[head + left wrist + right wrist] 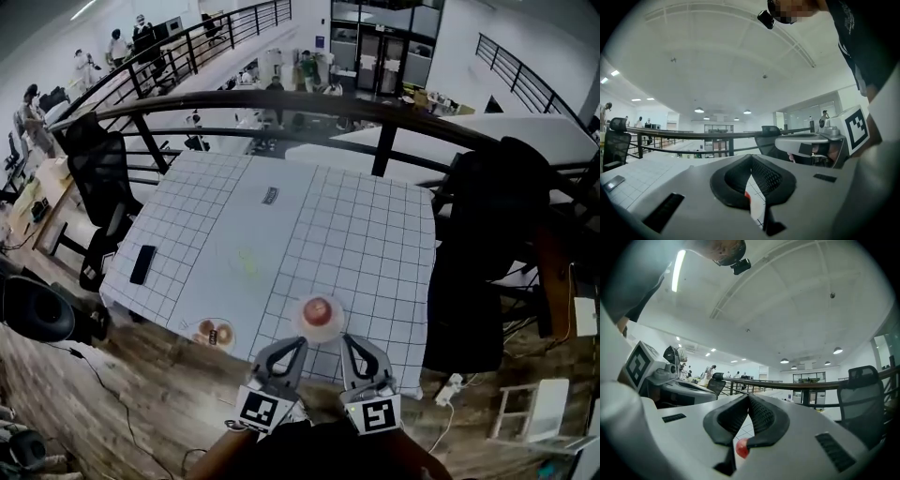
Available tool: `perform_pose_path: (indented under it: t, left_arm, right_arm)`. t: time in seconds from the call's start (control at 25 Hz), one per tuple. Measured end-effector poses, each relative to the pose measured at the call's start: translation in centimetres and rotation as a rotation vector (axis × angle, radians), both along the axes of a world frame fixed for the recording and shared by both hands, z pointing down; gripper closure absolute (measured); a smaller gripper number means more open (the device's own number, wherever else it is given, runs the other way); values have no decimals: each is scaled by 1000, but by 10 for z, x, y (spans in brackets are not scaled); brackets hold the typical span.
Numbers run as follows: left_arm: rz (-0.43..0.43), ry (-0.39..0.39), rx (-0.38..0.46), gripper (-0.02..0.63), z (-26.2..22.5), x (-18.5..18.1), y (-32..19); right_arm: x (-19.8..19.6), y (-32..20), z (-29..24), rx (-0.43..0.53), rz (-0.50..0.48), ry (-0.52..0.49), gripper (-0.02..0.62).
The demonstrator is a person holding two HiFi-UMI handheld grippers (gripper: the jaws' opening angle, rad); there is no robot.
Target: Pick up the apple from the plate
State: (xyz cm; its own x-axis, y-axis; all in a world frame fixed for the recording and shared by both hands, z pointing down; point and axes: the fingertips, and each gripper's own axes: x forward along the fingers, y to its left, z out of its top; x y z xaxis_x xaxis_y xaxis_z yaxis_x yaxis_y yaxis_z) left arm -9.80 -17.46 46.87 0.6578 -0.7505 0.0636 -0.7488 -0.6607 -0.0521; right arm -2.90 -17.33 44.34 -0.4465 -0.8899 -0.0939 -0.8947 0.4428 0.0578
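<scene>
Near the front edge of the table (356,244), the apple (318,310) is seen sitting on a small plate (298,322), just ahead of both grippers. The left gripper (298,345) and the right gripper (347,342) are held level, side by side, each with its jaws pressed together and nothing pinched. For a clean pick, one gripper's jaws should be spread wider than the fruit, then brought round its middle, so that the plate is not pushed. Open table lies beyond the apple. A second plate (214,332) of food sits near on the left, and a phone (142,263) lies well apart.
</scene>
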Motion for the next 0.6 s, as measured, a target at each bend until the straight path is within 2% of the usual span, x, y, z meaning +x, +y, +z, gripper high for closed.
perform_pose_path:
  t: [0.24,0.44,0.6]
  left_arm:
    - [54,-2,-19,584,12,4,-18]
    - [51,-5,-48,584,20,15,-28]
    - [29,40,-64,584,22,15,-35]
  right_arm:
    - [8,-6,2,-8,57,25,572]
    - [21,-17,9,-41,68,24,572]
    - [22,-25,18,-65,39,32,572]
